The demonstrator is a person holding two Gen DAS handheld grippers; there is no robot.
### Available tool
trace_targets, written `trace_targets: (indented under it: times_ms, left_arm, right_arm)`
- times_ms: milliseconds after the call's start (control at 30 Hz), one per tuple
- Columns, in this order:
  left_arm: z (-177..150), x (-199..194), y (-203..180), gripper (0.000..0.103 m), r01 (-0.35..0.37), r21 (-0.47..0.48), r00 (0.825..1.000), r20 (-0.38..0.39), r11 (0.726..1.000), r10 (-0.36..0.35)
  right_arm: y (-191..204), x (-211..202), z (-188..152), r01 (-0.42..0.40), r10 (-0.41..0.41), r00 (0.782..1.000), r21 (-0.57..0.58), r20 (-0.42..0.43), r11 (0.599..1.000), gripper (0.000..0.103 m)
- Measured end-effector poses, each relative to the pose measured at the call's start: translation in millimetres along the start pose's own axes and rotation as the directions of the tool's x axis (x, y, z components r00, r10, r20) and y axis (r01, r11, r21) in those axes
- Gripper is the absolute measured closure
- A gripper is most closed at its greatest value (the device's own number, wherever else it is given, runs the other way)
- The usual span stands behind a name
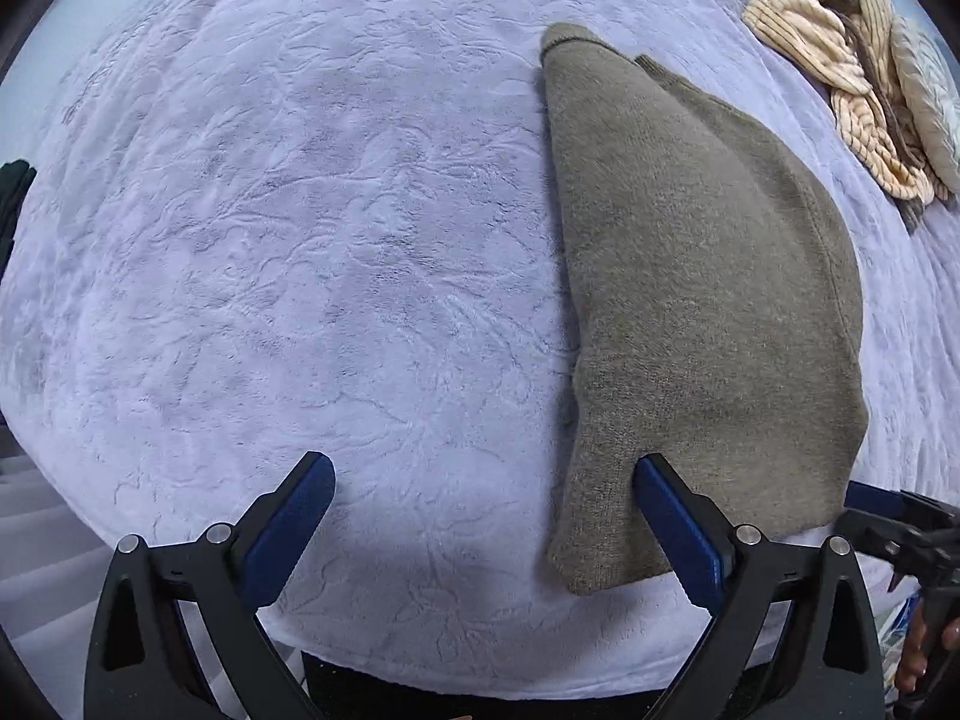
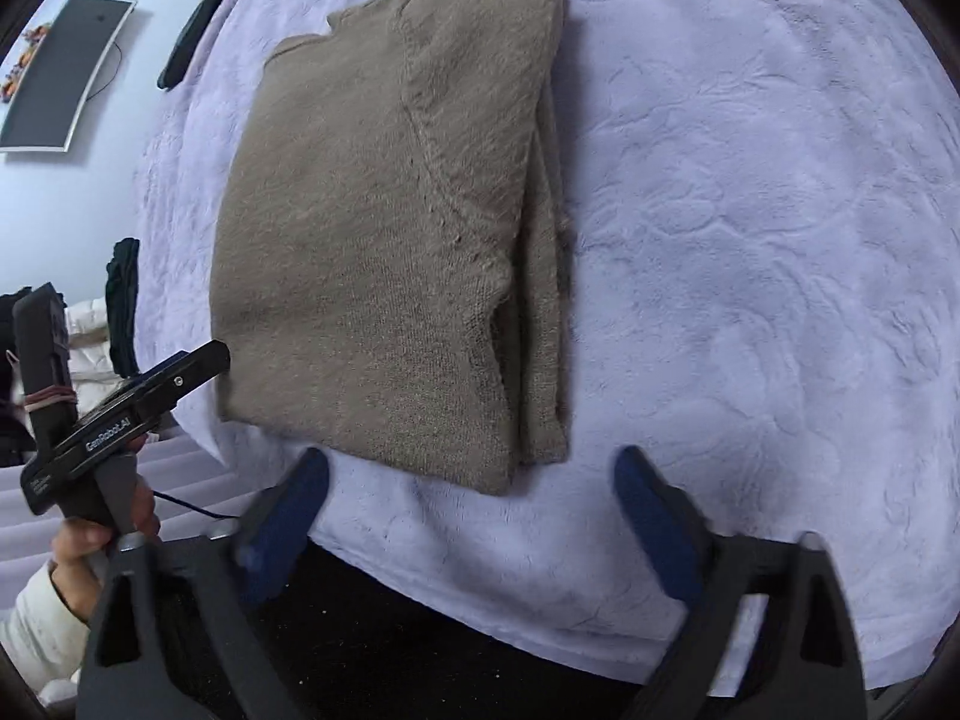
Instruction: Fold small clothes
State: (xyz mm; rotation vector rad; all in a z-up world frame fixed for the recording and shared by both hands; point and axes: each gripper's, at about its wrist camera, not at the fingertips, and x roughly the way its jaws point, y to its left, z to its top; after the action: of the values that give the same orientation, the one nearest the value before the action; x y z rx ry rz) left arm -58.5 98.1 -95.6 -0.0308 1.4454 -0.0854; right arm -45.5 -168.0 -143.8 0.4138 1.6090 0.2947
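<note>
A folded brown knit sweater (image 1: 702, 276) lies flat on the lilac fleece blanket (image 1: 300, 240). It also shows in the right wrist view (image 2: 390, 228), with its layered edges stacked on the right. My left gripper (image 1: 483, 474) is open and empty; its right finger sits at the sweater's near left corner, apart from the cloth. My right gripper (image 2: 471, 468) is open and empty, just in front of the sweater's near edge. The left gripper's body (image 2: 120, 408) shows at the left of the right wrist view, held by a hand.
A crumpled cream ribbed garment (image 1: 840, 72) lies at the far right of the blanket. Dark items (image 2: 123, 306) sit off the left side. A dark panel (image 2: 60, 72) hangs on the wall. The blanket's front edge (image 2: 540, 618) drops to a dark floor.
</note>
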Motion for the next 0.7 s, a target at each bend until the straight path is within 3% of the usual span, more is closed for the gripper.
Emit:
trace_targets:
  times_ms: [33, 67, 167, 233, 300, 400, 700]
  left_arm:
    - [-2, 4, -4, 0.002, -0.002, 0.014, 1.0, -0.008, 1.0, 0.002]
    - [-4, 9, -11, 0.002, -0.005, 0.026, 1.0, -0.017, 1.0, 0.005]
    - [-10, 19, -20, 0.002, -0.005, 0.044, 0.999, -0.041, 0.999, 0.007]
    - [-11, 18, -25, 0.002, -0.003, 0.046, 0.999, -0.044, 0.999, 0.005]
    - [-13, 12, -29, 0.002, -0.003, 0.057, 0.999, -0.038, 0.998, 0.005]
    - [-11, -1, -36, 0.002, -0.015, 0.083, 1.0, -0.024, 0.996, 0.017]
    - [15, -36, -64, 0.002, -0.026, 0.071, 0.999, 0.036, 0.997, 0.024]
  right_arm:
    - [1, 3, 4, 0.05, -0.05, 0.999, 0.005, -0.005, 0.999, 0.045]
    - [-1, 8, 6, 0.113, -0.113, 0.994, 0.014, -0.011, 0.993, 0.047]
    - [-13, 15, 12, 0.206, -0.207, 0.978, 0.051, 0.006, 0.977, 0.043]
    - [-11, 15, 13, 0.273, -0.273, 0.962, -0.003, 0.022, 0.962, 0.033]
    - [-5, 11, 10, 0.314, -0.312, 0.949, -0.051, 0.037, 0.948, 0.03]
    - [-3, 0, 7, 0.298, -0.296, 0.955, -0.044, 0.032, 0.954, 0.024]
    - [-2, -54, 18, 0.249, -0.247, 0.964, -0.009, 0.096, 0.969, 0.021]
